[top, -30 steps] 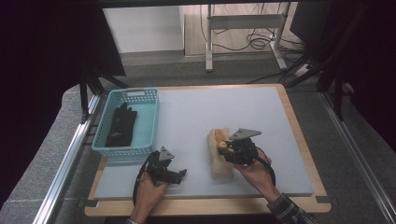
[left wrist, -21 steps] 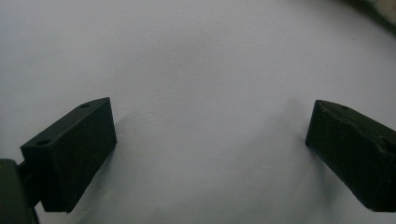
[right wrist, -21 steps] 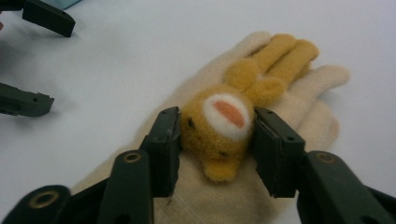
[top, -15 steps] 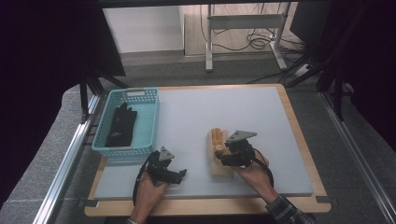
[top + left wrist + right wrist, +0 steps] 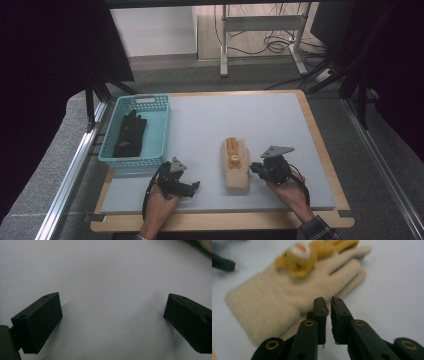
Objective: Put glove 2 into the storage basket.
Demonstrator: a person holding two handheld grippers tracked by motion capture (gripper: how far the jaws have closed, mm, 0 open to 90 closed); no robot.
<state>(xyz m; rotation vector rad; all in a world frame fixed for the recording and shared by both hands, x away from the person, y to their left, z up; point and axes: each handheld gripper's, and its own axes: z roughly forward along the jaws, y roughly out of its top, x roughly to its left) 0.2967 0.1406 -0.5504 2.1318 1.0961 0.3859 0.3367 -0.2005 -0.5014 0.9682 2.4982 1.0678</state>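
Observation:
A beige knitted glove [image 5: 235, 162] with an orange bear ornament [image 5: 297, 257] lies flat on the grey mat, fingers pointing away from me. My right gripper [image 5: 254, 168] sits low at the glove's right edge and points at it. Its jaws have just been closing and now stand almost together [image 5: 327, 301], with nothing visible between them; the glove's edge lies just behind the tips. My left gripper [image 5: 192, 186] rests near the mat's front edge, left of the glove. It is open [image 5: 112, 315] over bare mat, with nothing between its jaws.
A turquoise basket [image 5: 110, 150] stands at the mat's left side with a black glove [image 5: 130, 132] inside. The grey mat [image 5: 240, 115] lies on a wooden-rimmed table. A metal rail runs along the left, and a frame with cables stands beyond the far edge.
The right gripper has moved off the beige glove, to its right and nearer the person, and its jaws have closed. The left gripper has stayed put.

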